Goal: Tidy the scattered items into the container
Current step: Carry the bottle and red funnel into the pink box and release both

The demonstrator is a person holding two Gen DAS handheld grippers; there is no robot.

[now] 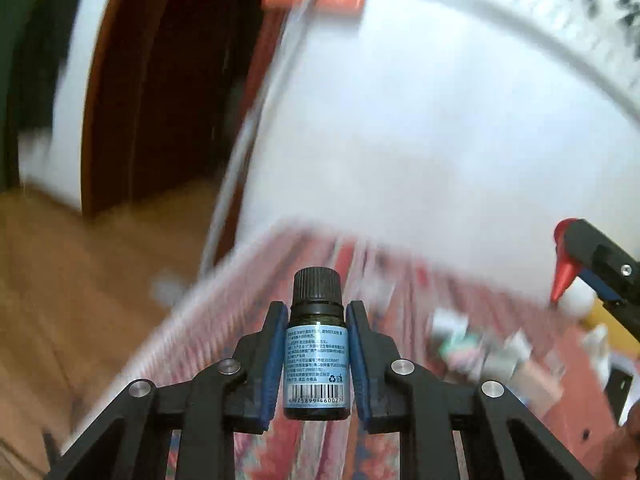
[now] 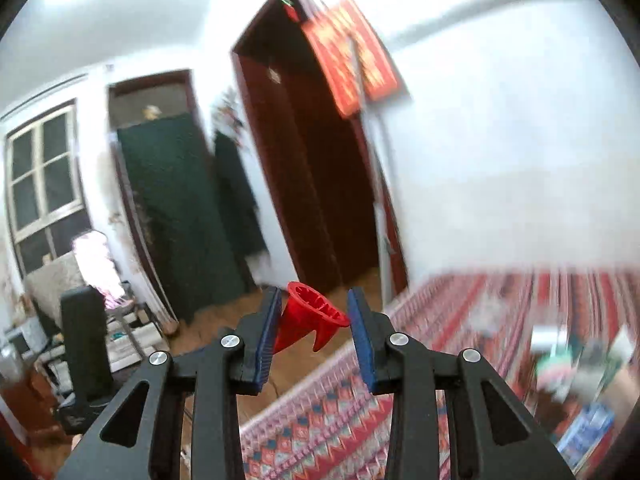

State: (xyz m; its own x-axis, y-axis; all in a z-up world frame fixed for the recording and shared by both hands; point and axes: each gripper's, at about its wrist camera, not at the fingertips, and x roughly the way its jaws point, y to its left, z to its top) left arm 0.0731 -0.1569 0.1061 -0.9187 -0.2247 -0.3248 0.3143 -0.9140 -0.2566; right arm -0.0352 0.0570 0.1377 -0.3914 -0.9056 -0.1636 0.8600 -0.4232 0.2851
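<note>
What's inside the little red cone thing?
Looking into the red cone's open end, you see small ribs around the inside wall. The narrow tip is hidden, so anything deeper down cannot be seen.

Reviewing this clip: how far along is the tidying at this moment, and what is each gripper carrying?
Midway, by the look of it. Nothing can be confirmed as done: no container is clearly visible. In hand: the left gripper is shut on a small dark bottle with a blue label, and the right gripper holds a red funnel. Left: blurred small items on the patterned cloth.
</note>
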